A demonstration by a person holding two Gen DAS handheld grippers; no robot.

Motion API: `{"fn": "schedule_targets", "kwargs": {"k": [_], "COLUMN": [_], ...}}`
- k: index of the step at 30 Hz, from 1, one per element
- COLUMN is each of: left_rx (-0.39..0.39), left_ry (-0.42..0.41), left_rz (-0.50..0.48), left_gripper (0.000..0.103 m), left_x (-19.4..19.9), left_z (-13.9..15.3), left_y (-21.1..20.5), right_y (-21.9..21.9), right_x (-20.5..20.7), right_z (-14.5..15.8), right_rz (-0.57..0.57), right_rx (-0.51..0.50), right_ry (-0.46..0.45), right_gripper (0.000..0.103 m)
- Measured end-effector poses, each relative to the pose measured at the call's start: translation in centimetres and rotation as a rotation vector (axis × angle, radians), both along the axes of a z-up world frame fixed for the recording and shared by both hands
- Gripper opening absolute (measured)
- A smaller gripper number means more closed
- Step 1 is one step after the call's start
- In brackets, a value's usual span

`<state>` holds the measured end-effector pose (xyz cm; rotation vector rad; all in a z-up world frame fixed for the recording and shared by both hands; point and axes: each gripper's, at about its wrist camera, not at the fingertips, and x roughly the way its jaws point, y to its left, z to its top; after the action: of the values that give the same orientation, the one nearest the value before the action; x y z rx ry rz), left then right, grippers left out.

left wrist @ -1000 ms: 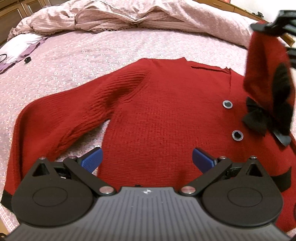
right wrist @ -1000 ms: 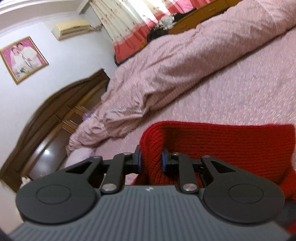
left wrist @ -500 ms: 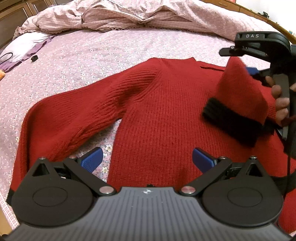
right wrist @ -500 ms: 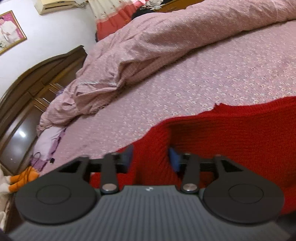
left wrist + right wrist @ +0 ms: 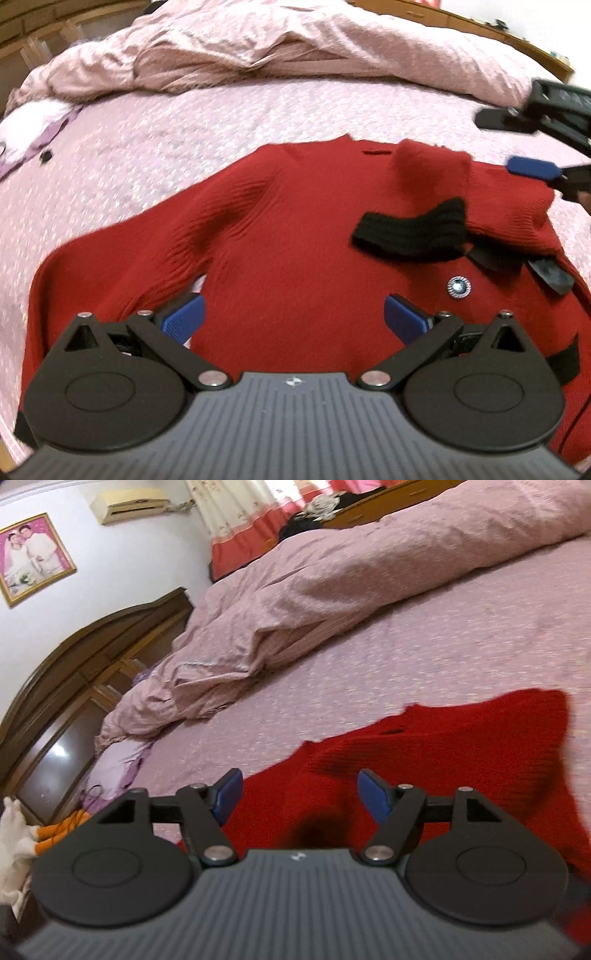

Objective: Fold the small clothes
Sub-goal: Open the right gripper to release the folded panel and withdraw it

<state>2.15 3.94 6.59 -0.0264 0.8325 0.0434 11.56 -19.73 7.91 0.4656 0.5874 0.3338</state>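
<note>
A red knit sweater [image 5: 295,229] lies flat, front up, on the pink bedspread [image 5: 184,129]. One sleeve [image 5: 122,243] stretches out to the left. The other sleeve [image 5: 491,199] is folded across the chest, and its black cuff [image 5: 410,232] rests above a silver button [image 5: 459,287]. My left gripper [image 5: 294,317] hovers open over the sweater's lower front with nothing between its pads. My right gripper [image 5: 301,794] is near the sweater's right shoulder. Its jaws are opening, the red knit lies below them and the pads do not press it. One of its fingertips [image 5: 532,168] shows in the left wrist view.
A crumpled pink duvet [image 5: 258,48] lies along the far side of the bed. A lilac cloth [image 5: 118,764] and a small black item [image 5: 46,157] sit by the left edge. A dark wooden headboard [image 5: 74,672] and a soft toy [image 5: 14,834] stand beyond.
The right gripper brought the lifted sleeve down across the chest and opened. The sleeve now lies on the sweater, and the gripper has drawn back right. The left gripper stayed open.
</note>
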Motion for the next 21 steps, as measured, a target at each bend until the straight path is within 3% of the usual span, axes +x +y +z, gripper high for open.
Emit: {"fn": "schedule_targets", "kwargs": {"k": [6,10,21], "left_rx": [-0.009,0.024,0.13], "left_ry": [-0.004,-0.015,-0.076], "left_rz": [-0.047,-0.08,-0.087], "left_gripper": [0.103,0.103,0.103], "left_x": [1.0,1.5,4.1], "left_z": [0.0,-0.1,-0.2], "left_y": [-1.8,-3.3,-5.2], "right_y": [-3.4,-4.8,-5.8], "right_x": [-3.0,-4.6,-6.3], "right_z": [-0.4,-1.6,-4.8], "right_rz": [-0.097,-0.145,-0.177], "right_rx": [-0.084,-0.157,-0.464], "right_ry": [0.003,0.02,0.031], "right_gripper": [0.072,0.072,0.071]}}
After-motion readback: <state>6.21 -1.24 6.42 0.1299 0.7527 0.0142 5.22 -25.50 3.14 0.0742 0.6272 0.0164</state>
